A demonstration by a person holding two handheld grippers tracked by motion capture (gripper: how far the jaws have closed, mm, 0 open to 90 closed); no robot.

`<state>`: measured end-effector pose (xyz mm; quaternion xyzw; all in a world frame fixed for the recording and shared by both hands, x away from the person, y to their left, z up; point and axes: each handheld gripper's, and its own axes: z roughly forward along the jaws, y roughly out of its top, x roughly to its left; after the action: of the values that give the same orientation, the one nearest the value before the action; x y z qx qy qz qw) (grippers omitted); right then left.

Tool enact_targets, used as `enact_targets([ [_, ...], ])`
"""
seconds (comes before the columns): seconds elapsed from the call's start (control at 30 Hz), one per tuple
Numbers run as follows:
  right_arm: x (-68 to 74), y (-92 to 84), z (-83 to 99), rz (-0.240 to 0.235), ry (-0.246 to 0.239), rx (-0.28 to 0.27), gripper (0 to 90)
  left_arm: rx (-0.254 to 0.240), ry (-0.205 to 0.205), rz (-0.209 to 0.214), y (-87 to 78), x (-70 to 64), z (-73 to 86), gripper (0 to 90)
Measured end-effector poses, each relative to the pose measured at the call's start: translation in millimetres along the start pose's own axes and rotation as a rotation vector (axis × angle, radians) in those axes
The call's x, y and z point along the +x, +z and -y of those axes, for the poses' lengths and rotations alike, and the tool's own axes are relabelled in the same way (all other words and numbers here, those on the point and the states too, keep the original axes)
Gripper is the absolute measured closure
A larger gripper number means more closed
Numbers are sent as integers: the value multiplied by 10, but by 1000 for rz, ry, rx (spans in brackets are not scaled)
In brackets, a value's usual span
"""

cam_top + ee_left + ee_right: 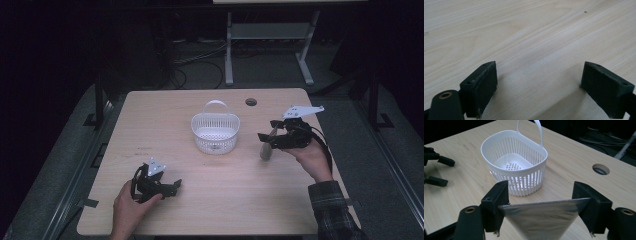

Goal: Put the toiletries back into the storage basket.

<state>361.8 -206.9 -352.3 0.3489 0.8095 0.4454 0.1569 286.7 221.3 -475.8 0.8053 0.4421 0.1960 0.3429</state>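
Right gripper [541, 205] clamps a silver pouch [541, 220]

Its fingers [495, 205] press the pouch's edges, just right of the white basket [215, 132]; left gripper [539, 85] fingers stand apart, empty, over the surface [524, 37].

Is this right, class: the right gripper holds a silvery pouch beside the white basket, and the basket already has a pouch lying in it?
Not quite. The right gripper does hold the silvery pouch beside the white basket, but the basket is empty, as the right gripper view shows.
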Motion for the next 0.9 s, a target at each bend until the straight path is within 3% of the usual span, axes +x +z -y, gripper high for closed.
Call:
enact_targets([
  [0.9, 15, -87, -219, 24, -6, -17, 302, -1, -2, 0, 1, -1, 0, 125],
])
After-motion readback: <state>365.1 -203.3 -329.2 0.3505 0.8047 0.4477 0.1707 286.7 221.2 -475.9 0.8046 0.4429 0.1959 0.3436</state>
